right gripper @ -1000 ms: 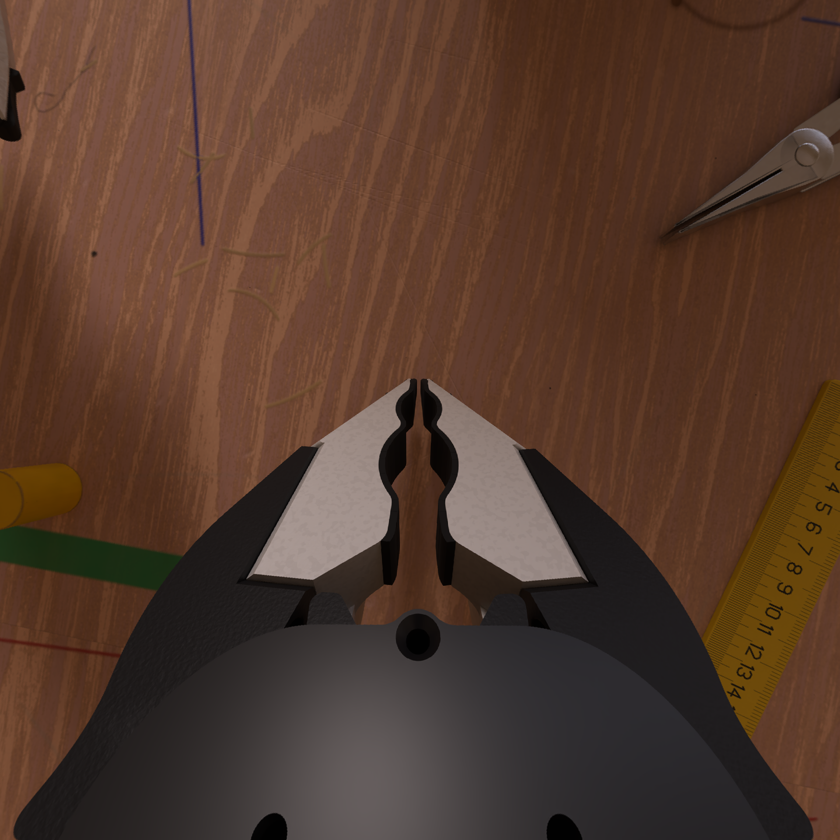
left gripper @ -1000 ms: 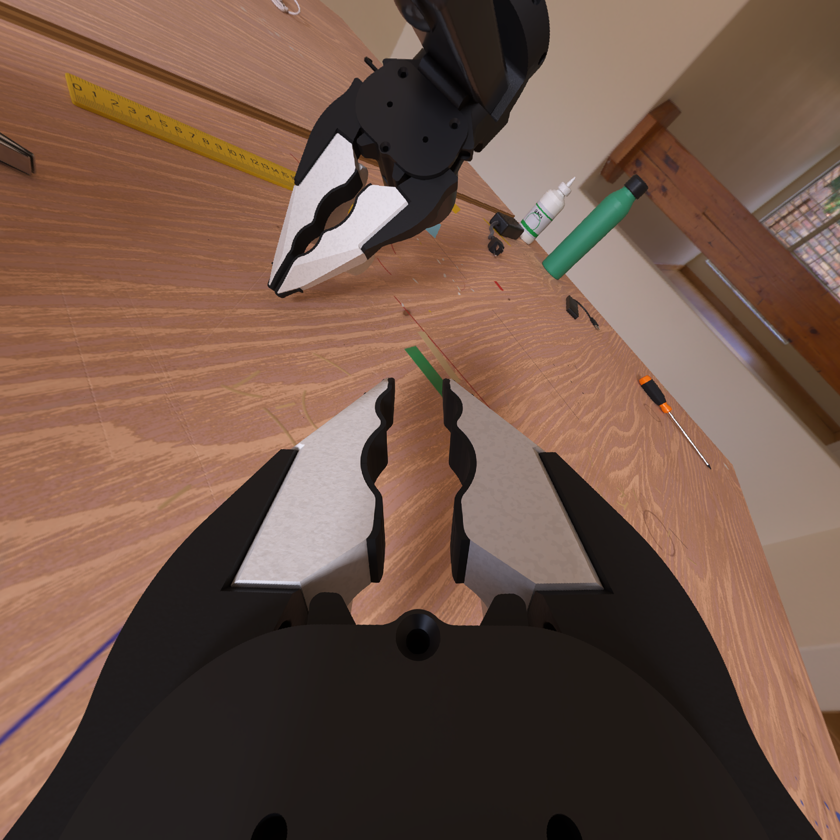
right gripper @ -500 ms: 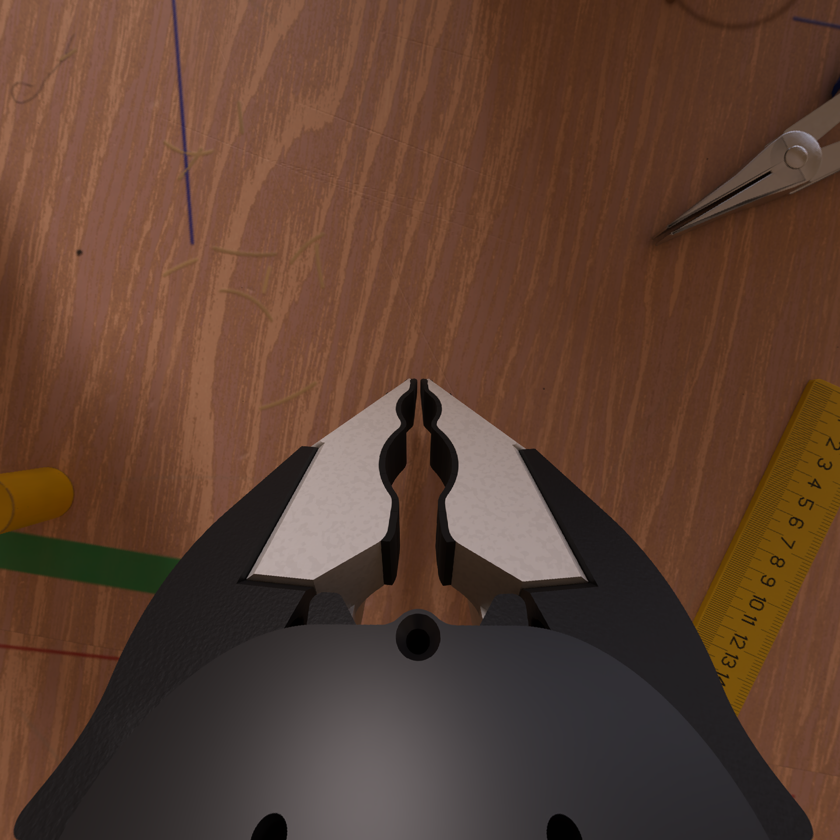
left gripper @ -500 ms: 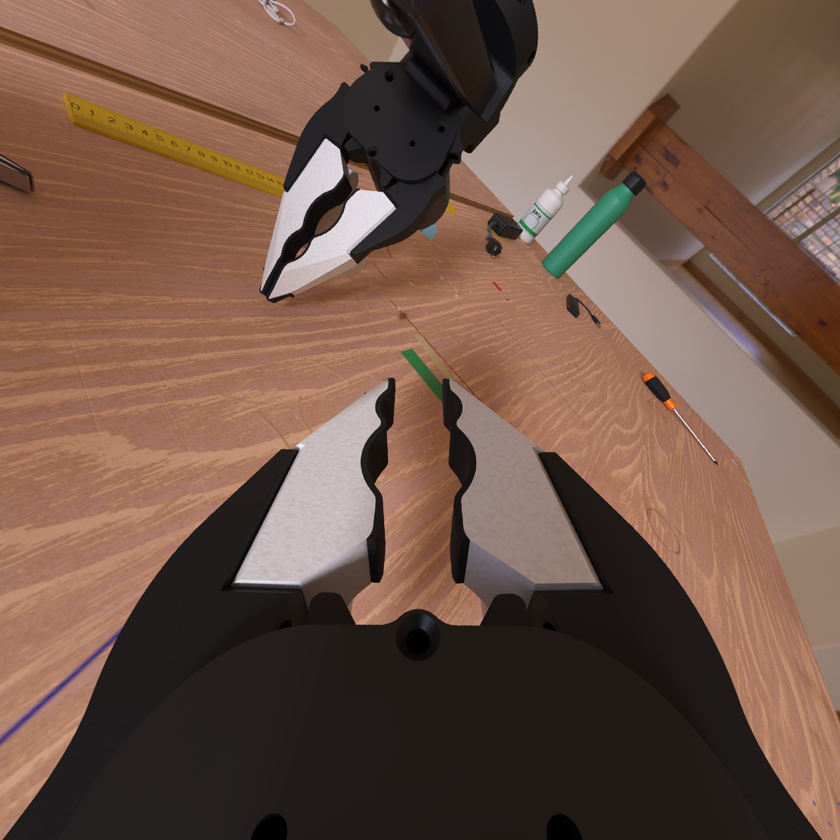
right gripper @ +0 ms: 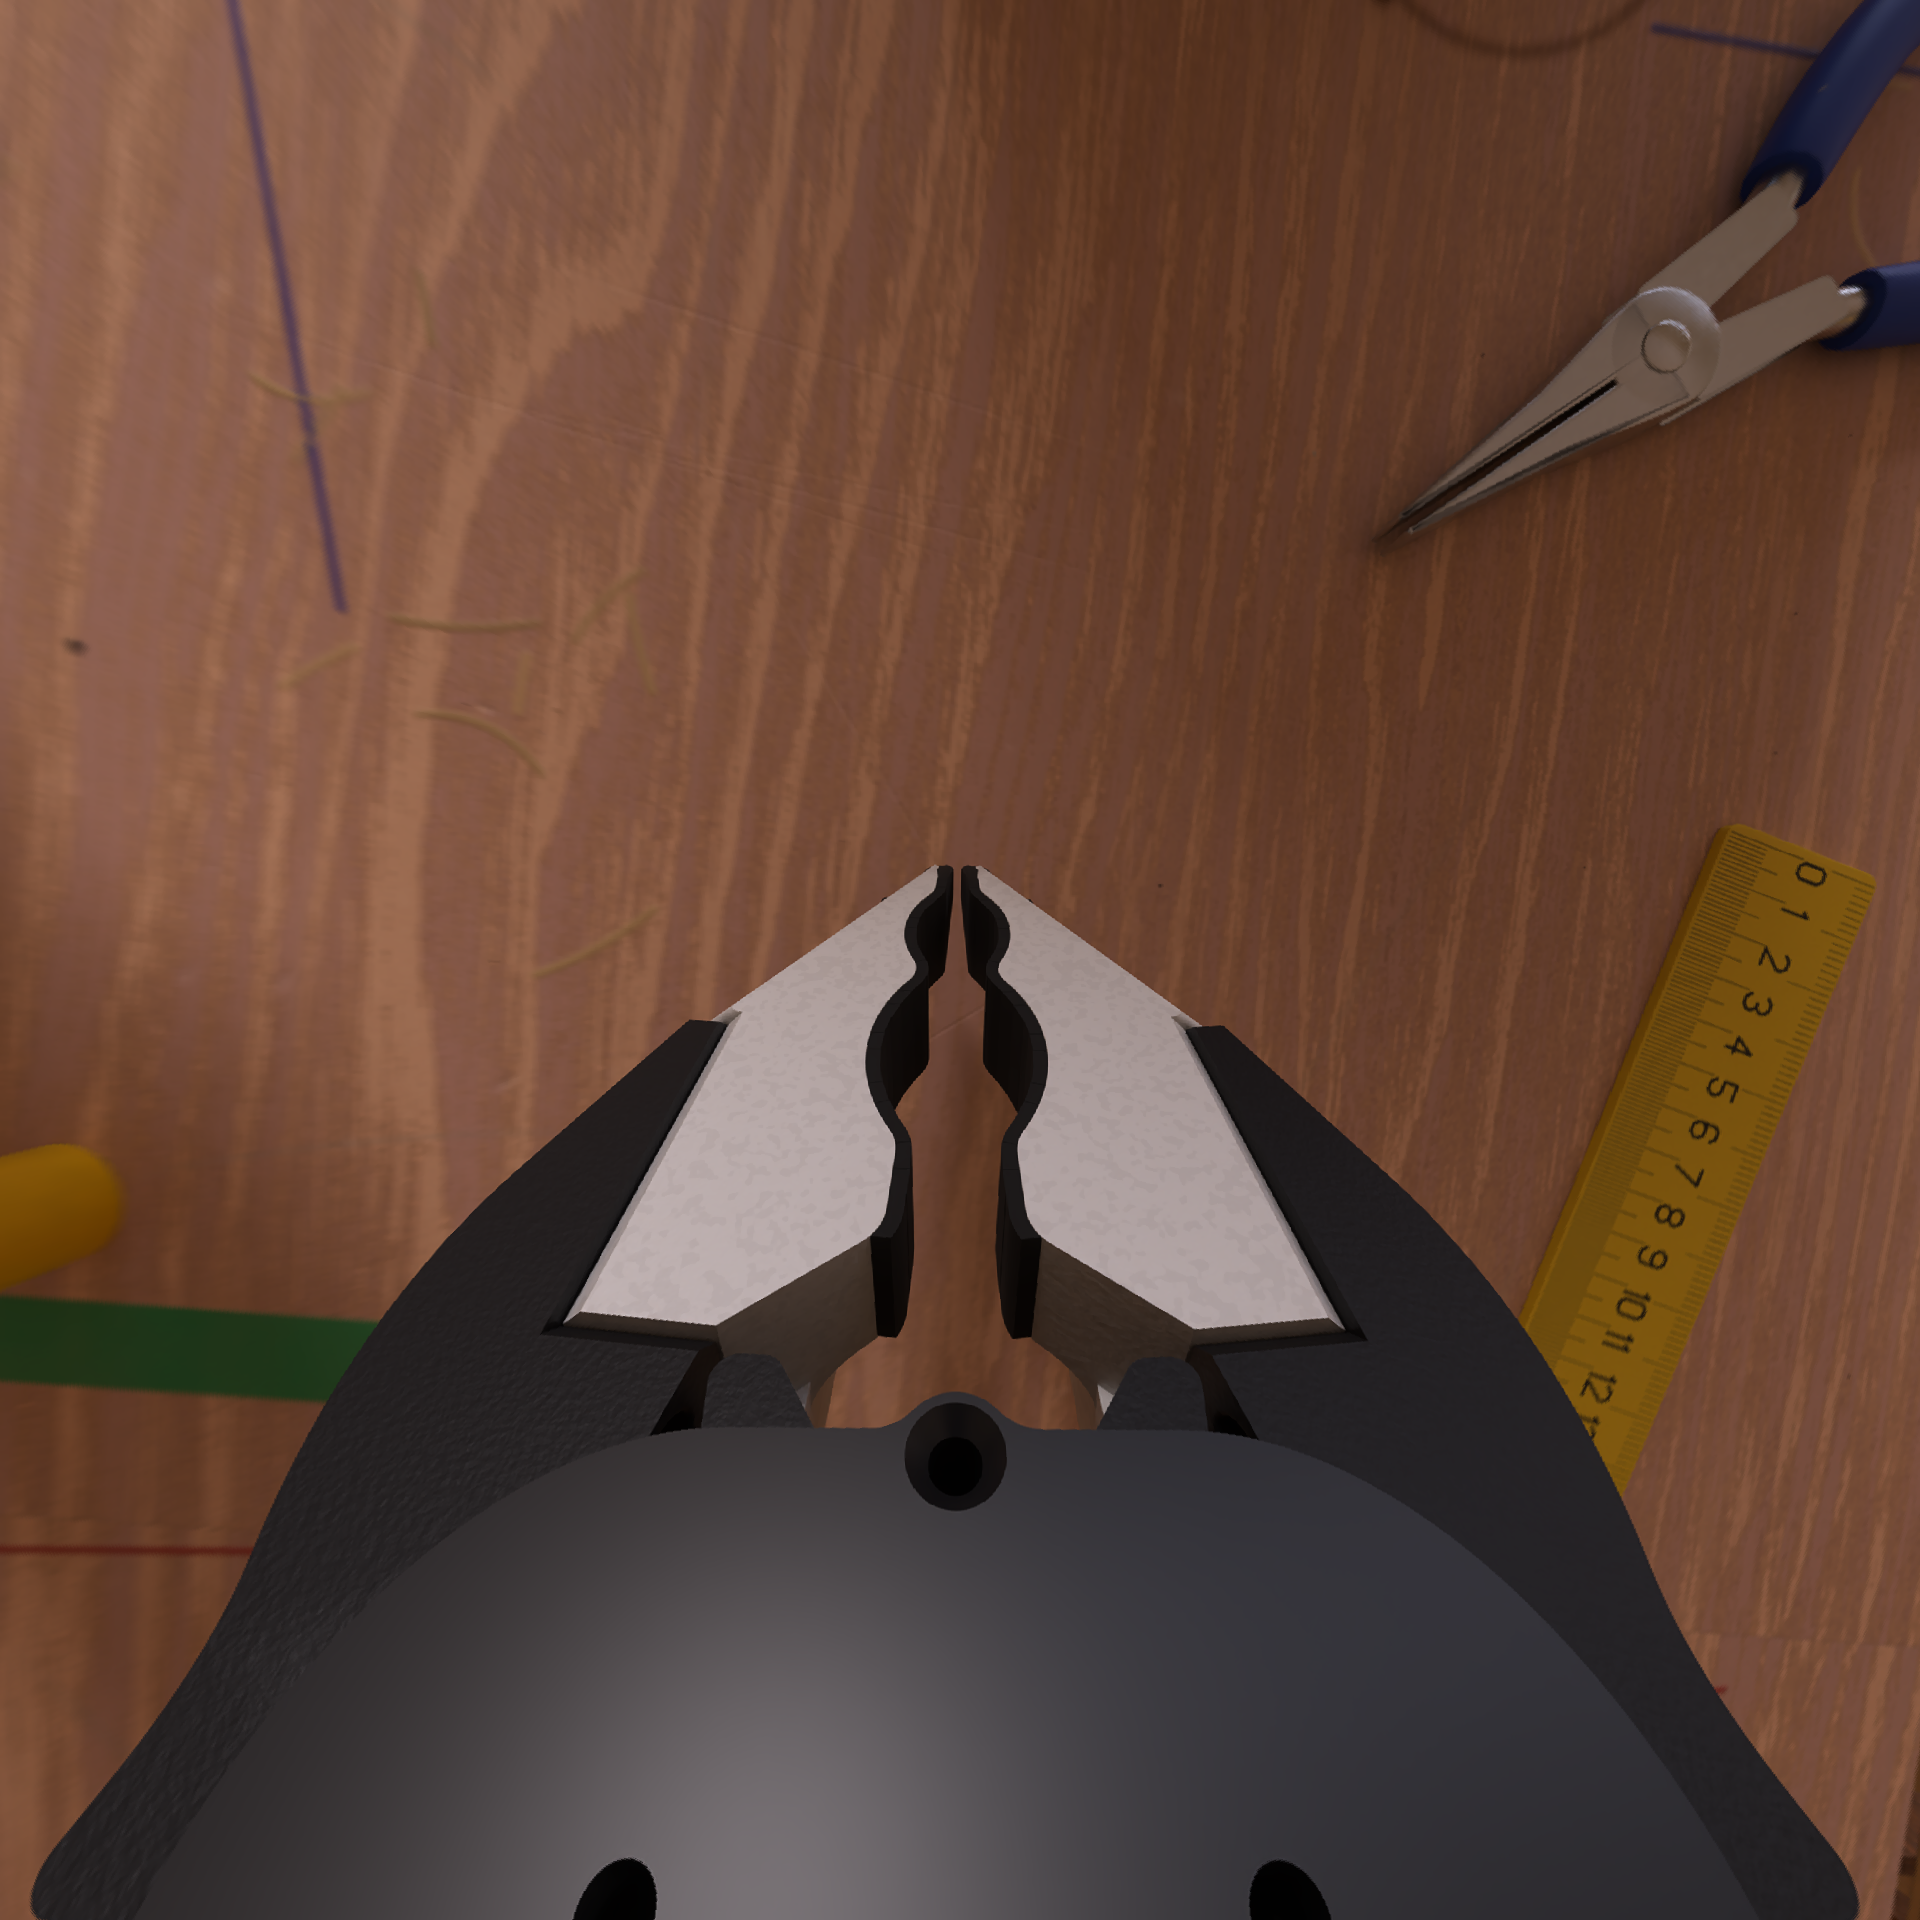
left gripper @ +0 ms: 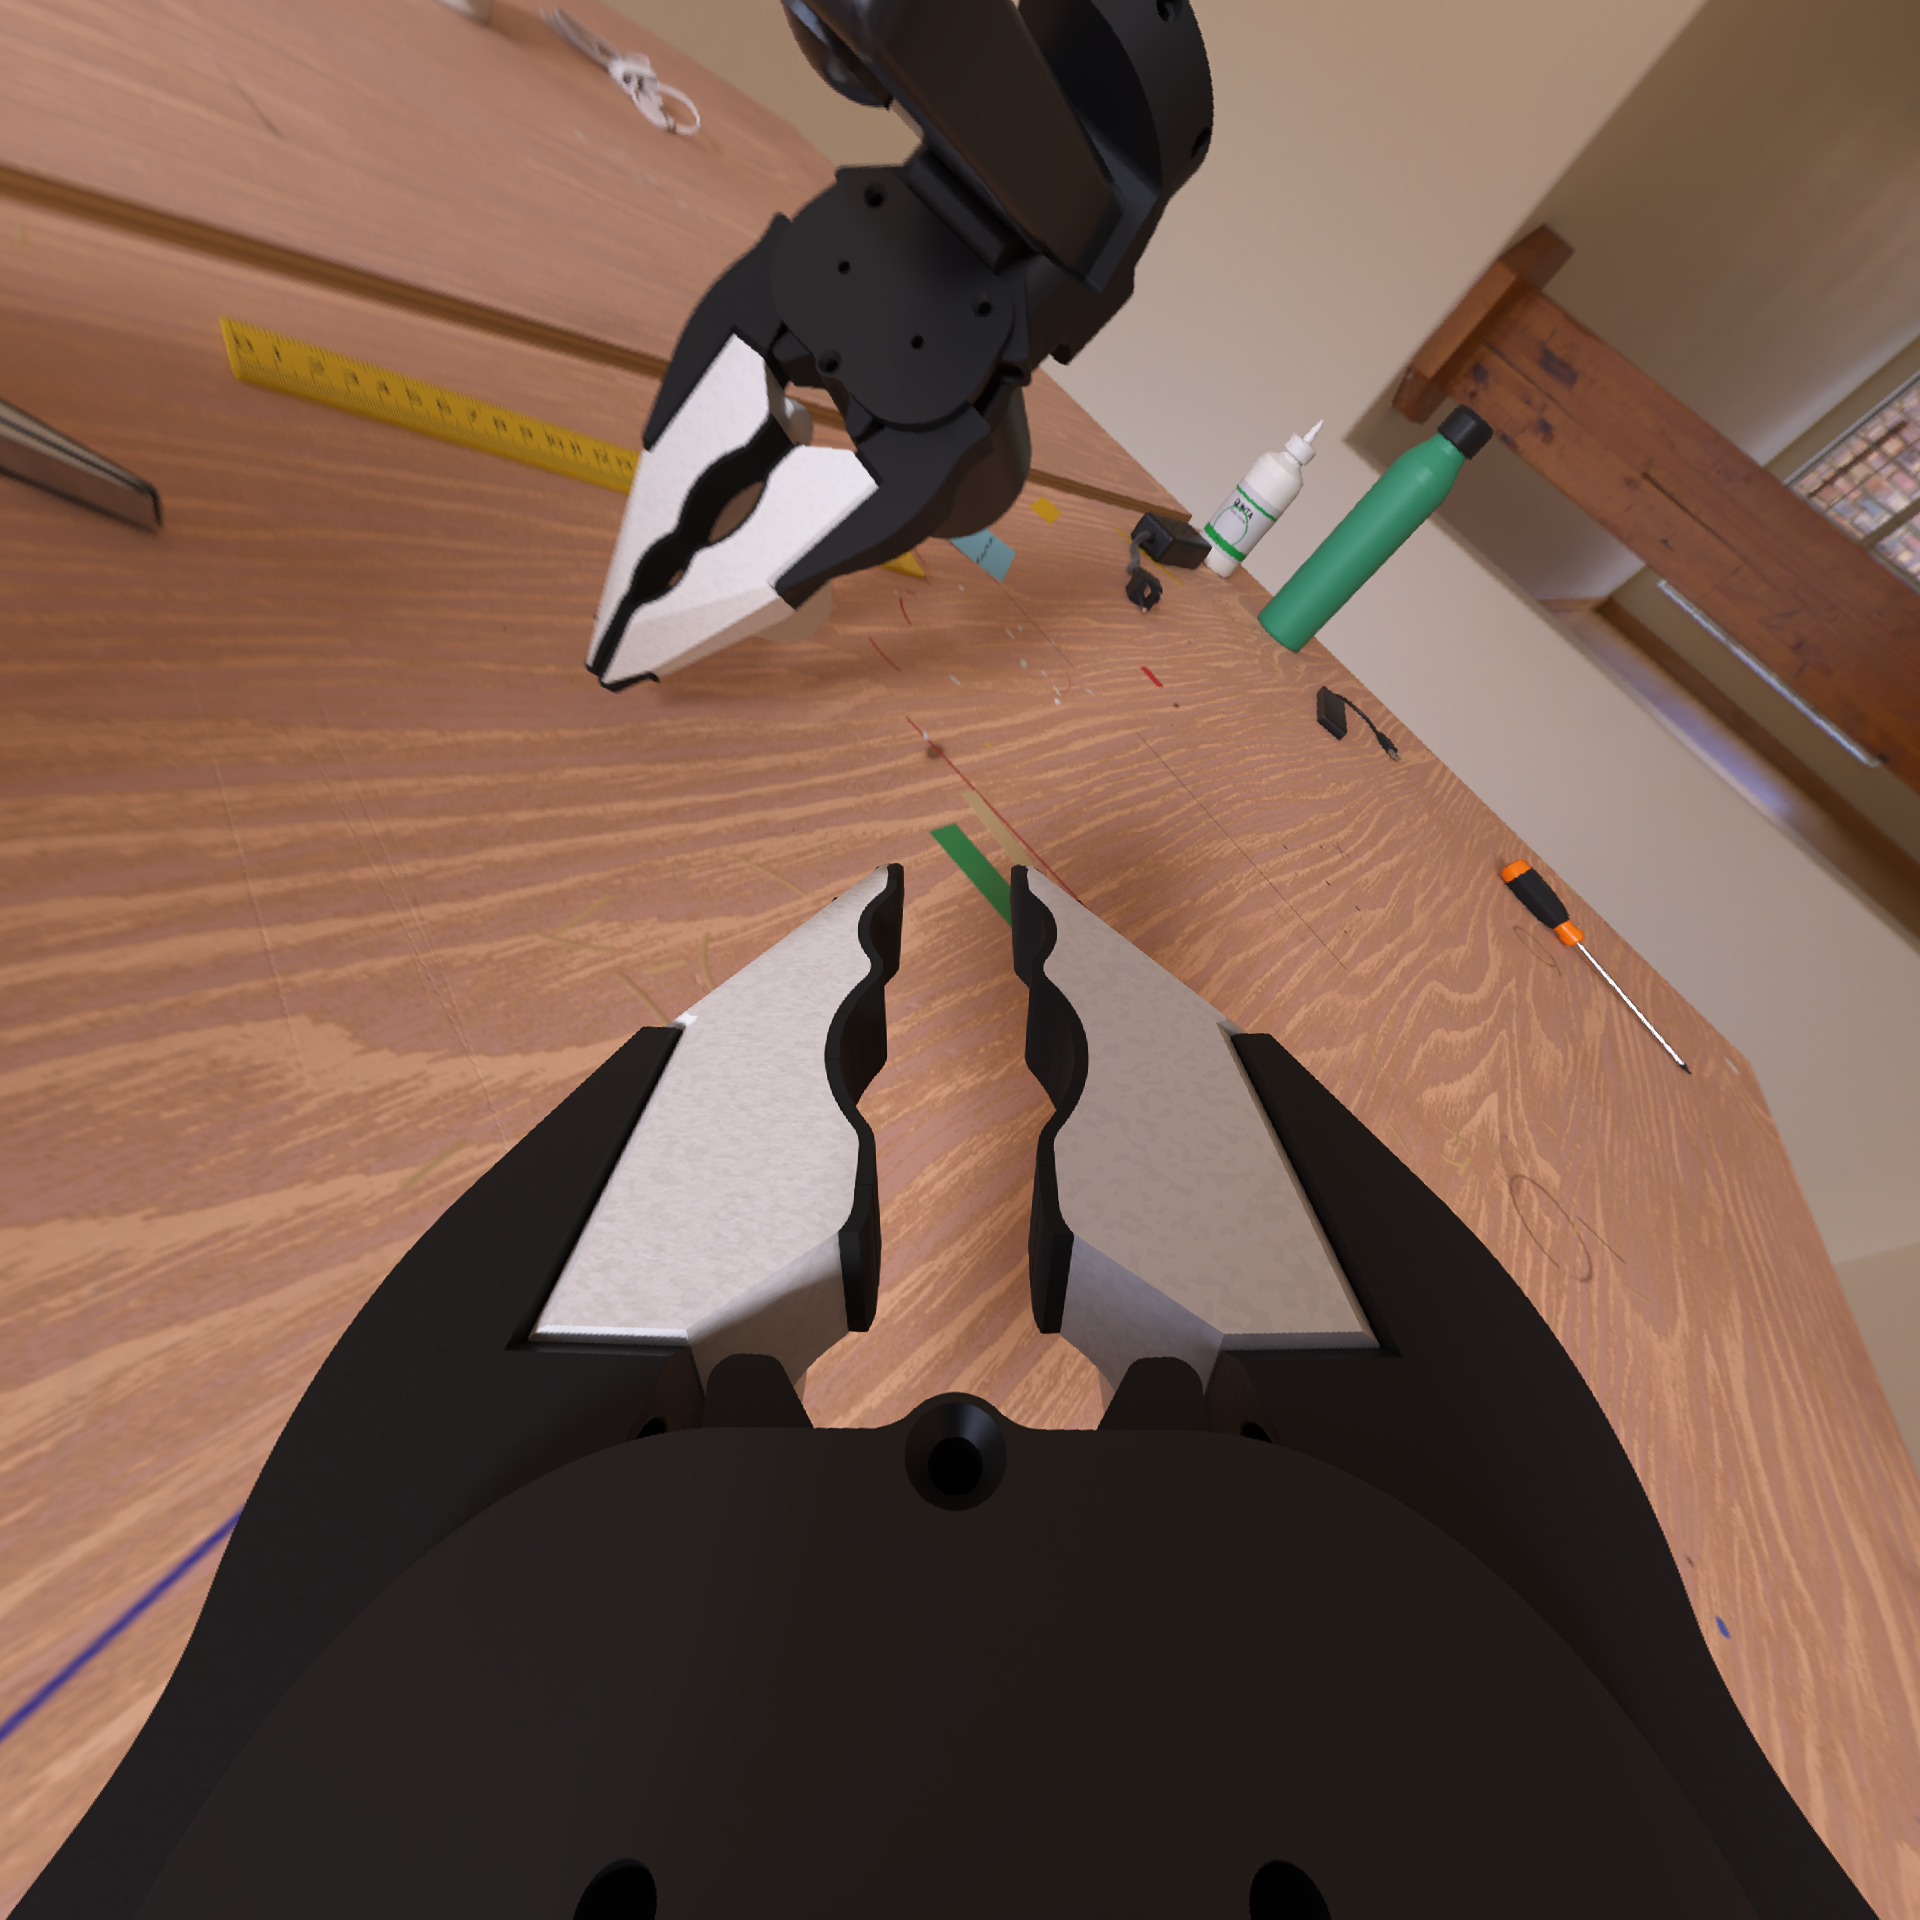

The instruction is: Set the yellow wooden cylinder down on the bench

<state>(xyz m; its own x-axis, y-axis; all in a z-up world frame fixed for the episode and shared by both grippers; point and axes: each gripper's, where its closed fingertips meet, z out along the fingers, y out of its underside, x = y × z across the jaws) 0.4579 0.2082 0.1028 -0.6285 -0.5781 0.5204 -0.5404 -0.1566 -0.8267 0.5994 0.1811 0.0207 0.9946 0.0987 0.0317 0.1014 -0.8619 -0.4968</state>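
From the left wrist view, the left gripper (left gripper: 956, 883) hangs over the wooden bench (left gripper: 312, 831) with its fingers spread a little and nothing between them. A green strip (left gripper: 971, 868) lies just past its tips. Farther off, the right gripper (left gripper: 623, 675) points down at the bench, fingers nearly together and empty, in front of a yellow ruler (left gripper: 416, 400). A green bottle (left gripper: 1371, 530), a white bottle (left gripper: 1262, 499) and an orange-handled screwdriver (left gripper: 1590, 961) sit near the far edge.

From the right wrist view, the right gripper's fingertips almost touch, gripping nothing. The yellow wooden cylinder (right gripper: 52, 1210) lies on the bench at the left edge, just beside the green strip, apart from both grippers. Blue-handled pliers (right gripper: 1652, 353) rest at upper right.
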